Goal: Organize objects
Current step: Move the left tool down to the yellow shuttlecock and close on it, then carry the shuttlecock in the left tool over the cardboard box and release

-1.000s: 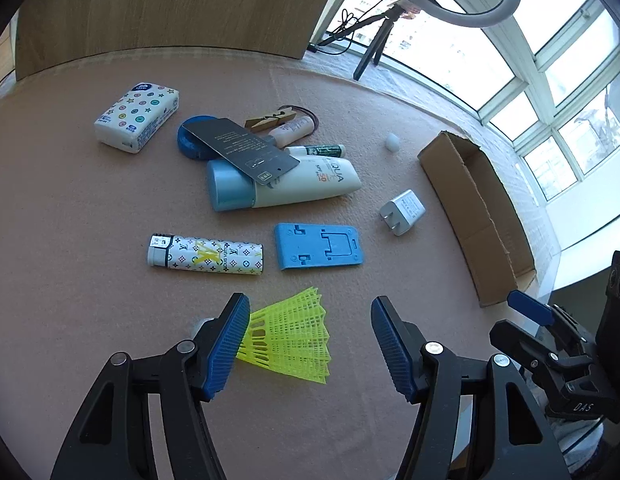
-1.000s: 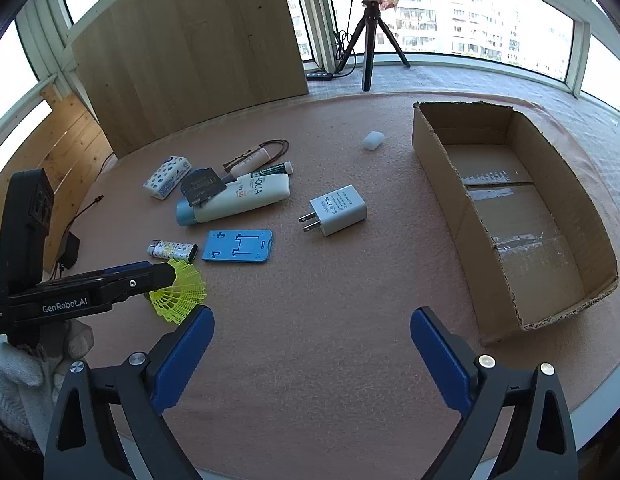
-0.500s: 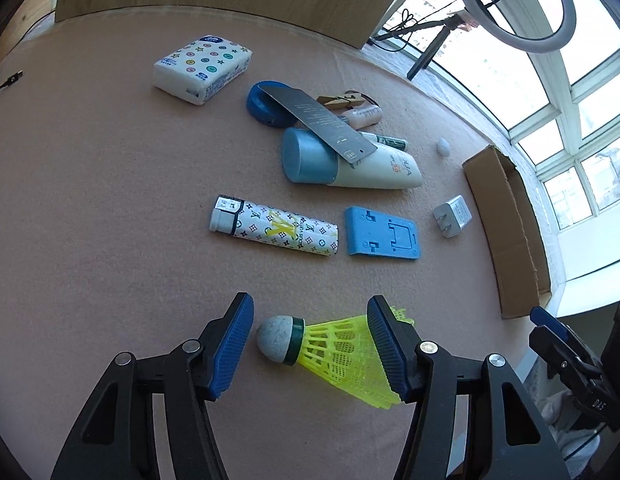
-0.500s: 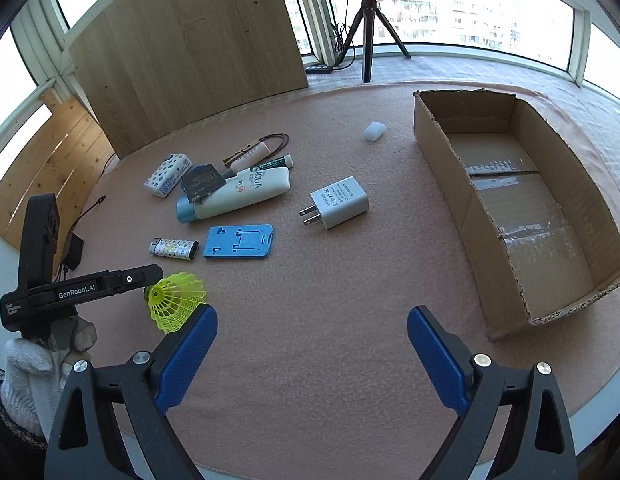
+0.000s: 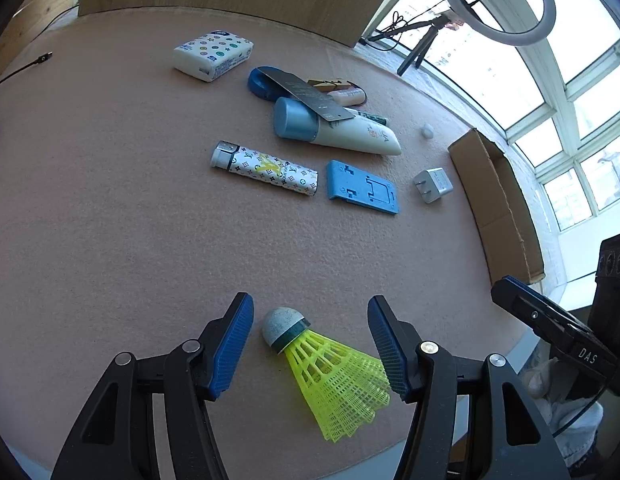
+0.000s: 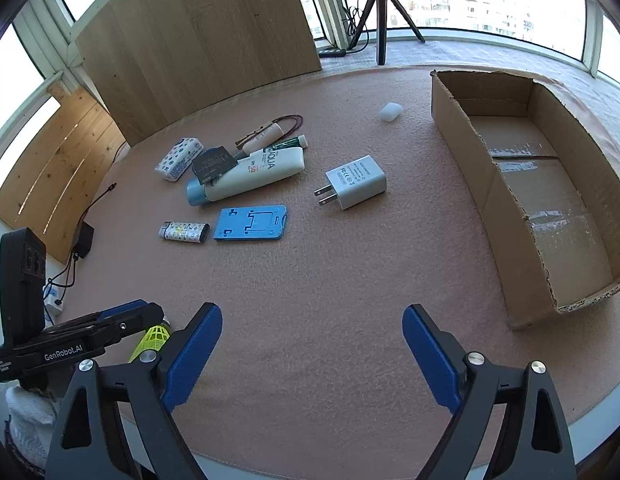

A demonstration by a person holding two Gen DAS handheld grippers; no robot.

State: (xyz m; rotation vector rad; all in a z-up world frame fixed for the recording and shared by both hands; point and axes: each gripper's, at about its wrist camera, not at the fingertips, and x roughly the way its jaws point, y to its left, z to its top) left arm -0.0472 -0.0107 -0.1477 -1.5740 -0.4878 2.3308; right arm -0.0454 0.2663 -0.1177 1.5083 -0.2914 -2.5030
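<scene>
A yellow plastic shuttlecock (image 5: 330, 368) with a grey cork tip lies on the pink felt table, near its front edge. My left gripper (image 5: 312, 344) straddles it with the jaws open. The skirt lies close to the right pad and a gap shows between the cork and the left pad. The right wrist view shows the same shuttlecock (image 6: 153, 338) under the left gripper (image 6: 109, 332). My right gripper (image 6: 312, 320) hovers over bare felt, its jaws closing with nothing between them. An open cardboard box (image 6: 550, 200) stands at the right.
Farther back lie a patterned lighter (image 5: 265, 168), a blue phone stand (image 5: 364, 192), a white charger (image 5: 434, 186), a sunscreen tube (image 5: 338, 132) under a dark card, a tissue pack (image 5: 213, 54) and a small white case (image 6: 390, 112). A tripod stands by the window.
The left gripper moved over the shuttlecock, so it now lies between the jaws with its cork showing. The right gripper's jaws have narrowed a little; that hand barely moved.
</scene>
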